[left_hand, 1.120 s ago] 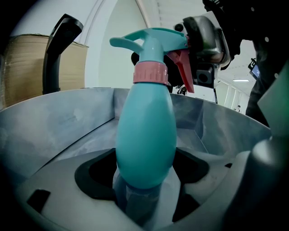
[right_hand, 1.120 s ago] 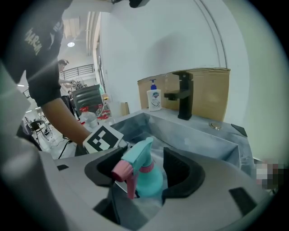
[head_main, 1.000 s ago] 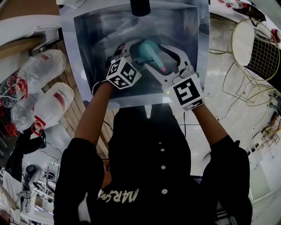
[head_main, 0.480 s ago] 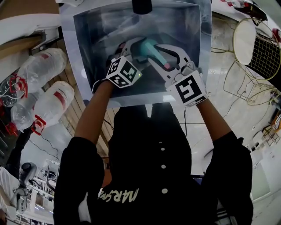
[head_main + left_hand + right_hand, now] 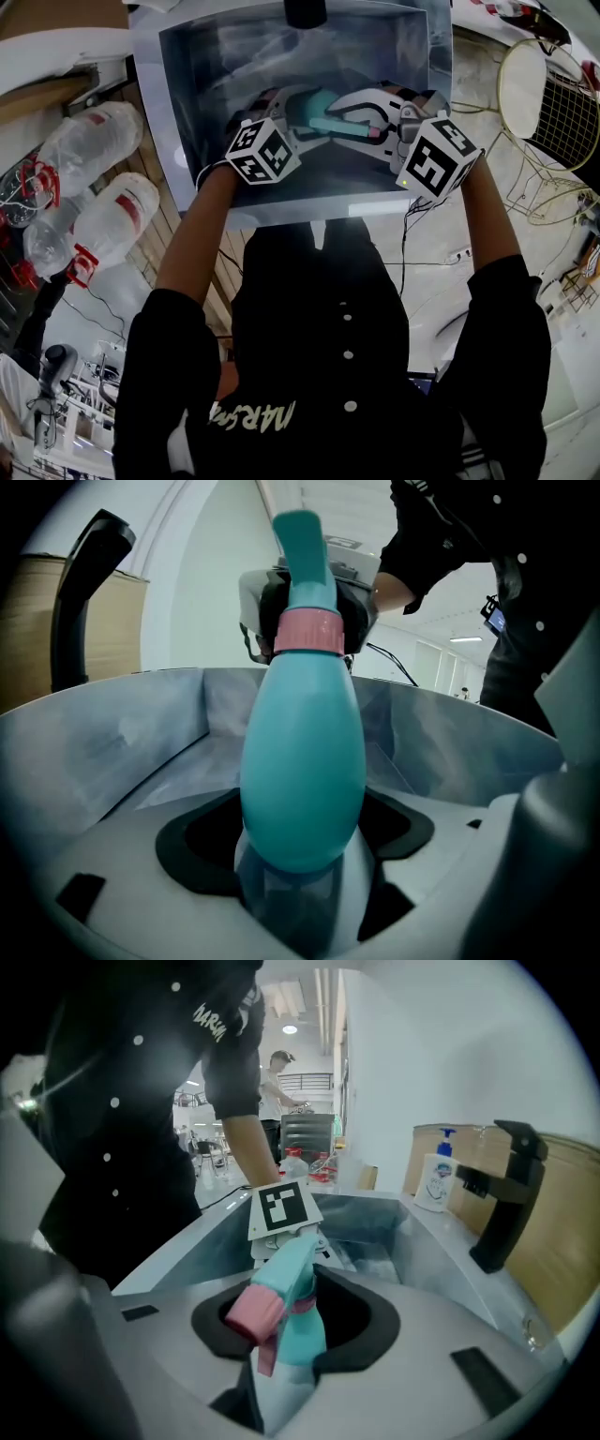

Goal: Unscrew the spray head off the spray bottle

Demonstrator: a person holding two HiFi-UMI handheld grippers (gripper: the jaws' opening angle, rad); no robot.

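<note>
A teal spray bottle (image 5: 314,108) hangs tilted over the steel sink (image 5: 187,94). My left gripper (image 5: 289,105) is shut on its rounded body (image 5: 305,752), whose base sits between the jaws. A pink collar (image 5: 309,632) joins the body to the teal spray head (image 5: 292,1288), which has a pink nozzle (image 5: 253,1312). My right gripper (image 5: 364,120) comes from the right. Its jaws have just been closing with the spray head between them, and the pads now press on it. The left gripper's marker cube (image 5: 281,1208) faces the right gripper view.
A black faucet (image 5: 506,1194) and a soap dispenser (image 5: 433,1180) stand on the sink's far rim. Large plastic water bottles (image 5: 94,187) lie on the floor to the left. A wire chair (image 5: 548,103) stands to the right. A person (image 5: 277,1082) stands in the background.
My right gripper has rolled, its marker cube swinging up and to the right, and its jaws have closed onto the spray head. The left gripper and bottle body have barely moved.
</note>
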